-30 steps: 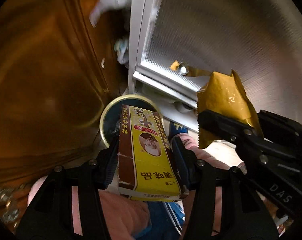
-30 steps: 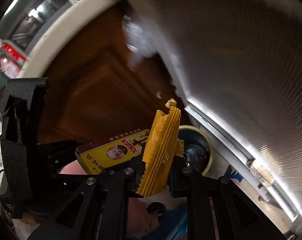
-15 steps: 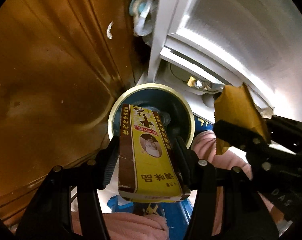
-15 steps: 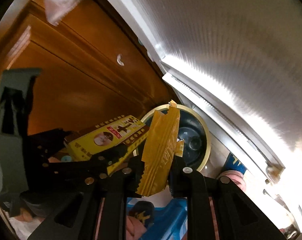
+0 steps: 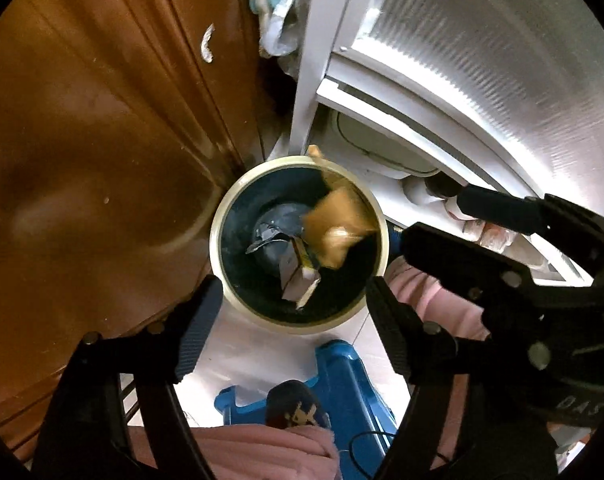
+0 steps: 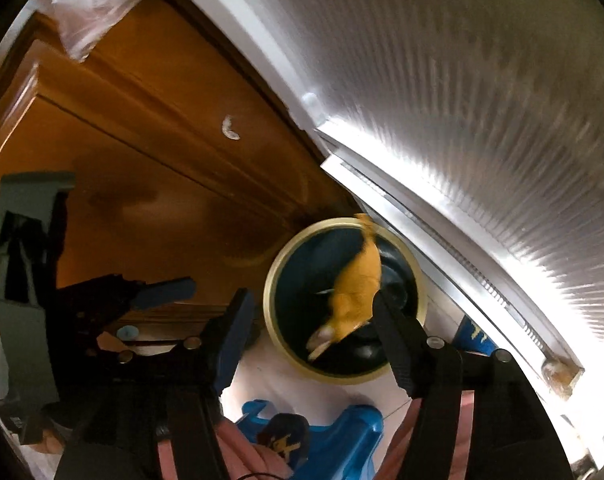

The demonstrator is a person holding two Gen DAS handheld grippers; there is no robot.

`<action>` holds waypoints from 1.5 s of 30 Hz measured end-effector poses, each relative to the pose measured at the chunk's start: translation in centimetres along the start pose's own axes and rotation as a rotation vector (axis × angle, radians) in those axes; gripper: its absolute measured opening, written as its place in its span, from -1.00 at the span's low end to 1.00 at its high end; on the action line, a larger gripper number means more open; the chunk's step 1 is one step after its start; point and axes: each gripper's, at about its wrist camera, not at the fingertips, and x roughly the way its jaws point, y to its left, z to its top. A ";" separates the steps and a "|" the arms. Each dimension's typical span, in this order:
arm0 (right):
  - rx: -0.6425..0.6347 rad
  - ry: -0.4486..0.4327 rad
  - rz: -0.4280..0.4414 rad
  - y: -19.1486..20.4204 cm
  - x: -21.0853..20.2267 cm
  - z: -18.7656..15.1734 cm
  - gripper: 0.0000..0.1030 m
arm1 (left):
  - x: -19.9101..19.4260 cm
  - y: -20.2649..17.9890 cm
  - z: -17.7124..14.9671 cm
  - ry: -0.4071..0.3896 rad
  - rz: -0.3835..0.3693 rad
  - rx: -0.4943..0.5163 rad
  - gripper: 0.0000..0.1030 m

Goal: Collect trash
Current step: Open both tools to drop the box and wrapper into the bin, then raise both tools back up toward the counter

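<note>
Trash bin [image 5: 218, 240]: round, cream rim, dark inside, standing on a pale floor between the door on the left and the ribbed panel on the right; seen from nearly straight above in the left wrist view.
Wooden door [image 5: 82, 152]: brown, panelled, fills the left of both views – its foot is just beside the bin's rim.
Left gripper [image 5: 292, 320]: points down over the bin, jaws spread wide and opening, nothing between the pads; one fingertip sits by the rim's lower left, the other by its lower right.
Yellow box [image 5: 302, 276]: inside the bin, low in the dark well, partly hidden; its long axis runs from the bin's centre toward the lower right, one pale end tilted up toward the camera.
Yellow wrapper [image 5: 336, 224]: blurred, in the bin's mouth at its upper right, apart from both grippers; in the right wrist view [image 6: 356, 288] its long axis runs steeply from the upper rim down to lower left.
Right gripper [image 6: 310, 308]: angled down at the bin from the right, jaws apart and opening – empty, the wrapper just beside the right fingertip.
Ribbed white panel [image 5: 482, 60]: framed, fills the right.
Blue stool [image 5: 342, 392]: below the bin, beside pink trouser legs [image 5: 262, 452].
</note>
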 end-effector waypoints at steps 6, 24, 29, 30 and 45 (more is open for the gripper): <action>0.014 -0.015 0.007 0.4 -1.1 -0.2 0.22 | 0.6 -0.2 0.9 0.001 0.007 0.018 0.48; 0.095 -0.116 -0.044 2.7 -10.5 -4.6 0.22 | -10.4 -3.7 -3.9 -0.116 -0.013 0.148 0.48; 0.087 -0.183 -0.069 4.1 -15.1 -5.6 0.22 | -15.1 -4.1 -4.7 -0.213 0.006 0.156 0.48; 0.084 -0.195 -0.073 4.3 -15.7 -5.8 0.22 | -16.2 -4.2 -4.8 -0.237 0.007 0.155 0.48; -0.023 -0.397 -0.105 10.5 -30.2 -5.7 0.22 | -29.7 -5.0 -6.7 -0.548 0.032 0.182 0.46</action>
